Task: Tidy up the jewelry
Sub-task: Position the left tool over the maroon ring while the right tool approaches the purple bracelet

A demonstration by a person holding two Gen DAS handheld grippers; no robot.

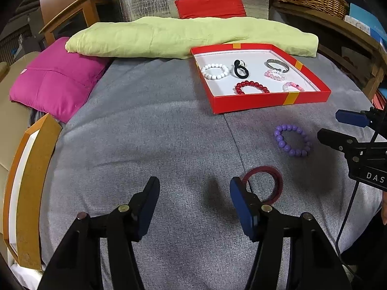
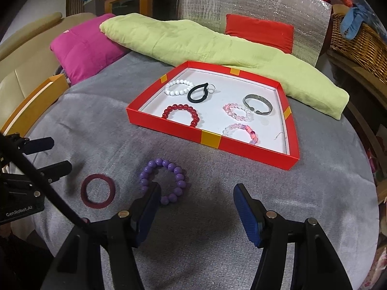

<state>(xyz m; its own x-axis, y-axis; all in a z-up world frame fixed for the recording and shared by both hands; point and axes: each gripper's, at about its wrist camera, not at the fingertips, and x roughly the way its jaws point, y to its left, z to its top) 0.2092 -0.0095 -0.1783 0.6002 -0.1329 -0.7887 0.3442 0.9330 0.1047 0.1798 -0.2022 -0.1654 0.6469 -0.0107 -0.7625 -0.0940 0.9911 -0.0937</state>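
Note:
A red tray (image 1: 271,101) (image 2: 169,126) on the grey blanket holds several pieces: a white bead bracelet (image 1: 214,71), a black loop (image 1: 240,70), a silver bangle (image 1: 278,65), a red bead bracelet (image 1: 251,87) and two pink bead bracelets. A purple bead bracelet (image 1: 292,140) (image 2: 164,181) and a dark red ring bangle (image 1: 266,183) (image 2: 97,191) lie on the blanket in front of the tray. My left gripper (image 1: 194,188) is open and empty, its right finger just left of the red bangle. My right gripper (image 2: 196,195) (image 1: 329,128) is open and empty, its left finger over the purple bracelet's near edge.
A green folded quilt (image 1: 169,36) lies behind the tray, a magenta pillow (image 1: 55,82) at the left, a red cushion (image 1: 210,4) at the back. A wooden frame (image 1: 29,181) stands at the left edge. A wicker basket (image 2: 358,38) sits at the right.

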